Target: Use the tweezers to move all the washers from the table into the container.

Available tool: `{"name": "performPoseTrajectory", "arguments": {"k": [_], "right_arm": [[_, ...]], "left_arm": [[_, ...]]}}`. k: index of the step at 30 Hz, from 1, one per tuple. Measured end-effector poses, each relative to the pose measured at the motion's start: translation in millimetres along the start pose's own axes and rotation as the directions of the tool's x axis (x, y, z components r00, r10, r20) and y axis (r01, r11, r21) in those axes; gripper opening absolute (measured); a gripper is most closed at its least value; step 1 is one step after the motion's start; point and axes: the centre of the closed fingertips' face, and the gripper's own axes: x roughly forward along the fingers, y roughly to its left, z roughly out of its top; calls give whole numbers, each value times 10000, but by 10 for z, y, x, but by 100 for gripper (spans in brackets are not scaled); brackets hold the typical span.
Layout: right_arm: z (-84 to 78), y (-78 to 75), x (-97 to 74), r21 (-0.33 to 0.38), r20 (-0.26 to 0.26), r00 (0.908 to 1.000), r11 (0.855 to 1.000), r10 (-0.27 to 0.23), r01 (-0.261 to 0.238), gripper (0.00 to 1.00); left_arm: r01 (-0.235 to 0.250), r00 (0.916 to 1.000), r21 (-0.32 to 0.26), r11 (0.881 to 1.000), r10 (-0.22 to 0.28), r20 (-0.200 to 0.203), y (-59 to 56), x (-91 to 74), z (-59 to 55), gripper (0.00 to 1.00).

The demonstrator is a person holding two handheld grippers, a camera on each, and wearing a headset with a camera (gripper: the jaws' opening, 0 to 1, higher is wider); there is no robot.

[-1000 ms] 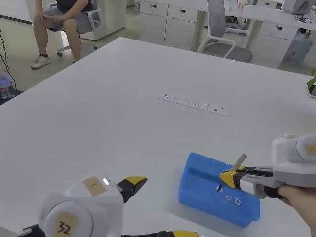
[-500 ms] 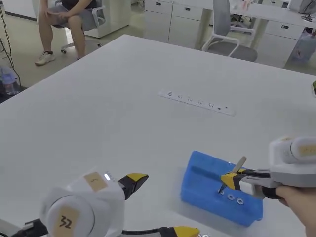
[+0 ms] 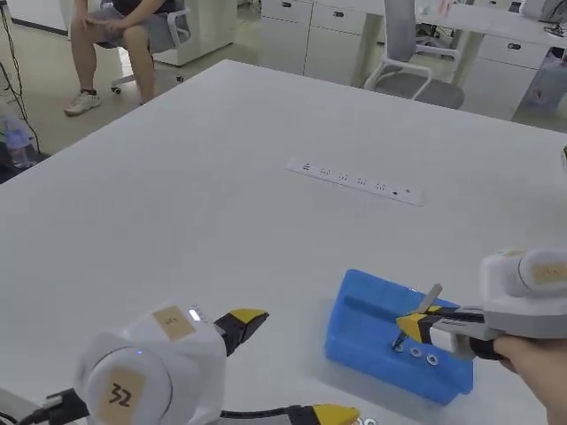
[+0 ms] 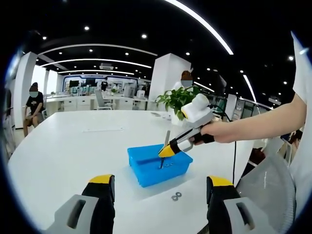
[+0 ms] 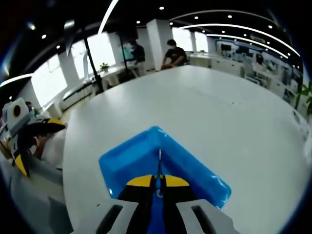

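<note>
All views face container (image 3: 359, 320) (head from above).

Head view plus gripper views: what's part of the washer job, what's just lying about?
Job: right gripper, tweezers, blue container, washers inside, loose washers on the table, left gripper.
Lying about: power strip, office chair, potted plant.

A broad white desk (image 3: 221, 177) carries a power strip (image 3: 354, 181) set in near its far edge. Beyond that edge, a grey office chair (image 3: 412, 88) and white cabinets (image 3: 292, 44) stand on a pale floor (image 3: 44, 80). Round ceiling lights (image 4: 141, 35) glow overhead, and a potted plant (image 4: 176, 100) stands by a white pillar (image 4: 165, 73).
</note>
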Motion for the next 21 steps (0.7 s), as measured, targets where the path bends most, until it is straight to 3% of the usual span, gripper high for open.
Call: {"name": "performPoseTrajectory", "arguments": {"k": [13,21], "right_arm": [[1,10,-8,-146,164,9999,9999,8,-6,4],[55,73,-136,11,659,9978,10000,-43,42,4]], "left_arm": [[70,9999,21,10000,-70,-74,-22,4,-3,78],[66,9999,26,10000,-66,-75,-22,6,-2,78]]}}
